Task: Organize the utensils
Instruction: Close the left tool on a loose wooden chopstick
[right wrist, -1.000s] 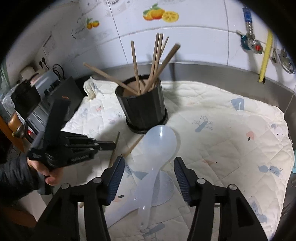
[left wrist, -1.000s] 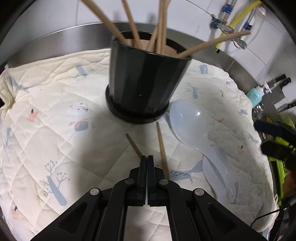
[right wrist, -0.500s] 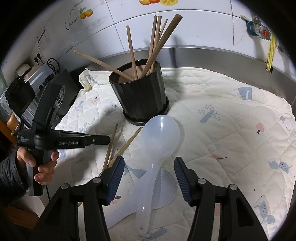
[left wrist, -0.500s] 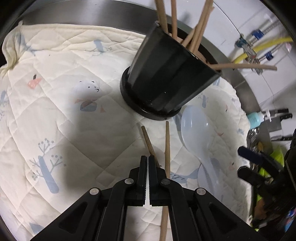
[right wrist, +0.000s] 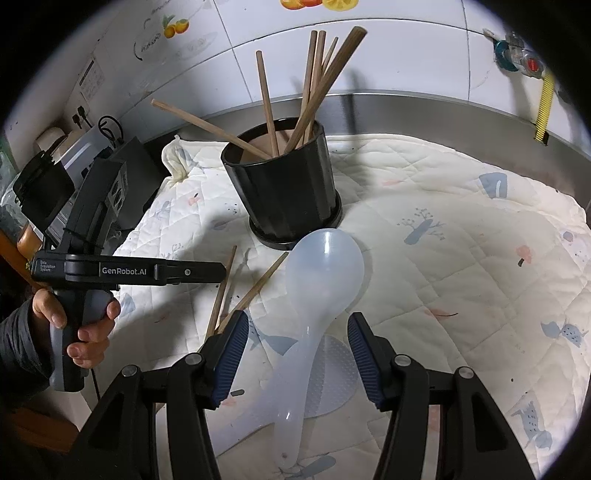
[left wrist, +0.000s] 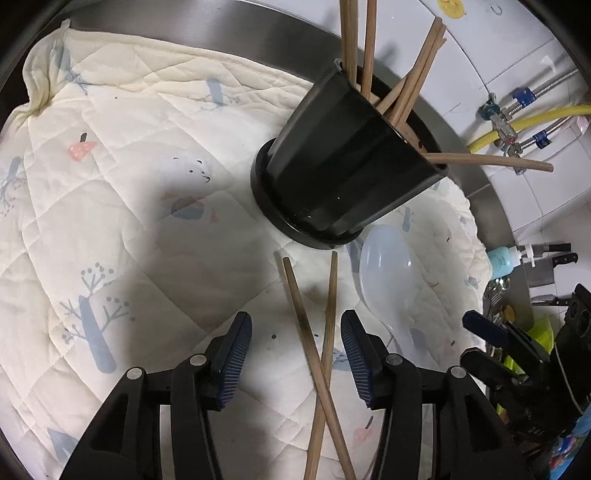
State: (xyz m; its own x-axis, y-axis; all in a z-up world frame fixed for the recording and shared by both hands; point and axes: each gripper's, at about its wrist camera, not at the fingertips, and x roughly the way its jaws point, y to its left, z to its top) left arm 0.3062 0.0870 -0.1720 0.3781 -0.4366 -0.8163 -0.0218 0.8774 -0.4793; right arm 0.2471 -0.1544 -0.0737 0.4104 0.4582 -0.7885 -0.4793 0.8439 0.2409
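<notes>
A home kitchen: tiled wall (right wrist: 406, 55) with fruit stickers (right wrist: 319, 3), steel worktop (right wrist: 443, 107), gas hose (left wrist: 535, 120), knives (left wrist: 550, 254), chopsticks (right wrist: 314, 85) in a pot (right wrist: 284, 192).

Here's the black ribbed plastic holder (right wrist: 282, 192), upright on its round base on the quilt, bristling with long brown wooden chopsticks (right wrist: 314, 85) that fan out at different angles (one leans far out to the side). In front of it, two loose wooden chopsticks (left wrist: 317, 347) lie crossed on the quilt. Just beside them, a translucent white plastic rice spoon (right wrist: 317, 288) lies bowl toward the holder, over a second translucent scoop (right wrist: 332, 373).
</notes>
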